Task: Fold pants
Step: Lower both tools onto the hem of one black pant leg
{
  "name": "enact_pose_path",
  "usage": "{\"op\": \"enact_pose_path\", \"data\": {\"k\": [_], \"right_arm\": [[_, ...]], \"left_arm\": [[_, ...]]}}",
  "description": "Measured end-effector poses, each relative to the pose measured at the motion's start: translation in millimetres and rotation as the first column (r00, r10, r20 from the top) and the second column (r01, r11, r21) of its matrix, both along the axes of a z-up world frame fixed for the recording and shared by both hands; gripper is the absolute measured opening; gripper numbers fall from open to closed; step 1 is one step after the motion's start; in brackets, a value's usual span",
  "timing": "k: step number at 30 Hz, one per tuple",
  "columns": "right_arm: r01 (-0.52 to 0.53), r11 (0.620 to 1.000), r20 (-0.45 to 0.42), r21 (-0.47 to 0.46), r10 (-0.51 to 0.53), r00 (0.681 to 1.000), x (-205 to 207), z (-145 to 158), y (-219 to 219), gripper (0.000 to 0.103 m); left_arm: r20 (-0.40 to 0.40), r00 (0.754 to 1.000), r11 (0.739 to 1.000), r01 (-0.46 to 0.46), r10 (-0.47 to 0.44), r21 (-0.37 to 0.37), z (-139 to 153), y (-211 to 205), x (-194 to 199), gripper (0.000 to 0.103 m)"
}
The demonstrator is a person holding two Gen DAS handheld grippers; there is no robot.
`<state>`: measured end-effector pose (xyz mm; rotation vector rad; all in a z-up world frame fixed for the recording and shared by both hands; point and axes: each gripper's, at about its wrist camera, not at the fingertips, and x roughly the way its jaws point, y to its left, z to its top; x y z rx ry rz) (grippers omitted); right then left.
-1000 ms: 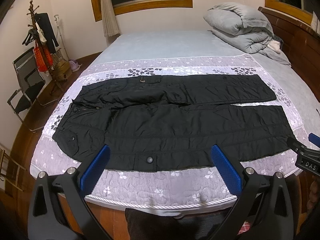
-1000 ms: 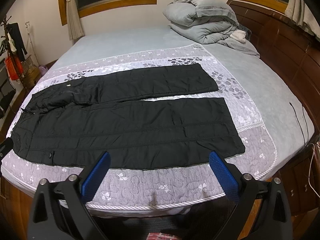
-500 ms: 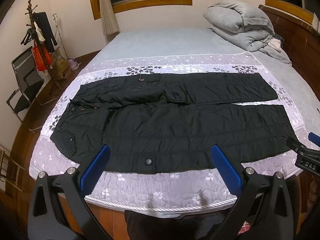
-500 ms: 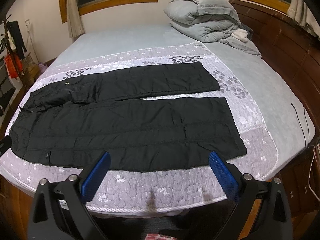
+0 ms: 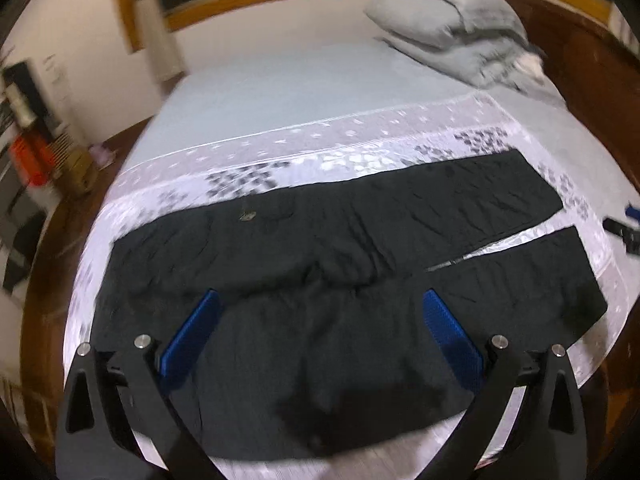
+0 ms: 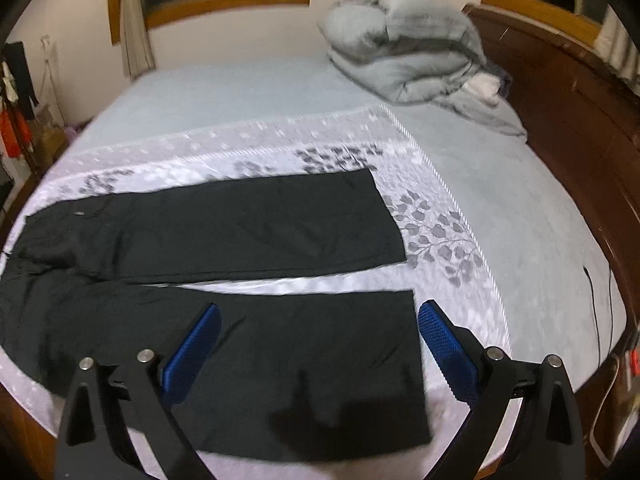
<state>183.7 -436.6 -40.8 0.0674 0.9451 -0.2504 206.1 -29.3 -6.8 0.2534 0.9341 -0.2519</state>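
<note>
Black pants [image 5: 320, 280] lie flat on the bed's flowered cover [image 5: 304, 148], waist to the left and legs to the right, with a narrow gap between the two legs. My left gripper [image 5: 320, 300] is open and empty, low over the near leg close to the crotch. My right gripper [image 6: 318, 312] is open and empty, low over the cuff end of the near leg [image 6: 320, 360]. The far leg [image 6: 240, 224] lies beyond it. The tip of the right gripper shows at the right edge of the left wrist view [image 5: 626, 228].
A folded grey duvet [image 6: 404, 60] sits at the far right of the bed. A dark wooden headboard [image 6: 568, 120] runs along the right. A coat rack and chair [image 5: 24, 152] stand on the floor to the left. A cable [image 6: 596, 304] lies near the right edge.
Both grippers have moved forward and down over the pants; the near leg now fills the space between their fingers. The pants have not moved.
</note>
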Motion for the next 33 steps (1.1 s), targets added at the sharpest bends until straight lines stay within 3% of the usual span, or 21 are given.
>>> {"op": "enact_pose_path", "data": {"k": [6, 8, 12, 15, 17, 23, 27, 30, 33], "right_arm": [[-0.062, 0.990, -0.103, 0.123, 0.075, 0.992, 82, -47, -63, 0.099], [-0.077, 0.985, -0.127, 0.156, 0.097, 0.987, 105, -64, -79, 0.099], [-0.100, 0.979, -0.174, 0.180, 0.131, 0.976, 150, -95, -110, 0.099], [-0.094, 0.978, -0.180, 0.184, 0.127, 0.975, 171, -112, -131, 0.099], [-0.087, 0.975, -0.178, 0.203, 0.124, 0.976, 178, -120, -142, 0.099], [-0.133, 0.965, -0.172, 0.228, 0.174, 0.970, 192, -133, -146, 0.099], [-0.171, 0.961, -0.183, 0.216, 0.212, 0.960, 195, -137, -137, 0.099], [-0.188, 0.963, -0.195, 0.195, 0.225, 0.954, 197, -139, -130, 0.099], [-0.182, 0.962, -0.192, 0.203, 0.222, 0.956, 196, -138, -129, 0.099]], "left_arm": [[-0.144, 0.983, 0.994, 0.109, -0.112, -0.030, -41, -16, 121, 0.100], [-0.174, 0.968, 0.984, 0.176, -0.180, -0.036, -59, -25, 155, 0.100], [-0.214, 0.938, 0.957, 0.287, -0.273, 0.035, -101, -39, 221, 0.100], [-0.275, 0.907, 0.945, 0.327, -0.318, -0.013, -128, -42, 266, 0.100], [-0.288, 0.896, 0.938, 0.347, -0.339, -0.024, -139, -42, 280, 0.100], [-0.366, 0.821, 0.890, 0.454, -0.438, -0.046, -173, -48, 301, 0.100], [-0.473, 0.726, 0.855, 0.502, -0.499, -0.130, -194, -50, 305, 0.100], [-0.478, 0.704, 0.833, 0.540, -0.525, -0.119, -199, -53, 300, 0.100], [-0.489, 0.700, 0.840, 0.523, -0.521, -0.146, -203, -52, 300, 0.100]]}}
